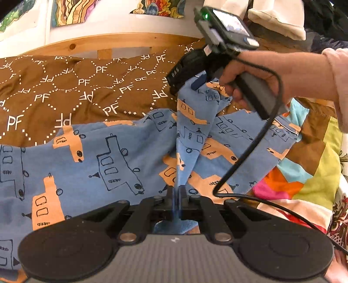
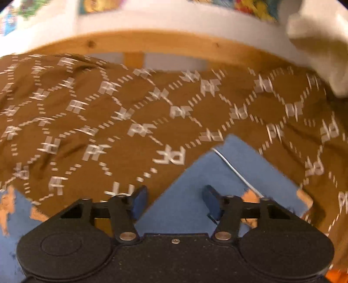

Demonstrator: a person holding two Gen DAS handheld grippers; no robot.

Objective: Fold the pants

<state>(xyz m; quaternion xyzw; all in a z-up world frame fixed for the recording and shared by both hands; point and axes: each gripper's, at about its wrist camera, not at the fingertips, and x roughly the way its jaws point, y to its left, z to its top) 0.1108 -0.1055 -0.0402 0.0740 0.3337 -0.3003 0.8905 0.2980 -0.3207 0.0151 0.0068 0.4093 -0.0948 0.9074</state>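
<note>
Soft blue printed pants — taut ridge

Your blue pants with orange-and-navy boat prints lie spread flat, one edge pulled up taut.

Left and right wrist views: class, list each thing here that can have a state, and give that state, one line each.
pants: spread on the bed, one fold lifted into a ridge.
left gripper: shut on the lifted pants fabric.
right gripper: open, nothing between its fingers; blue fabric lies beyond them.
brown bedspread: rumpled, lying under the pants.
device light: lit green.
</note>
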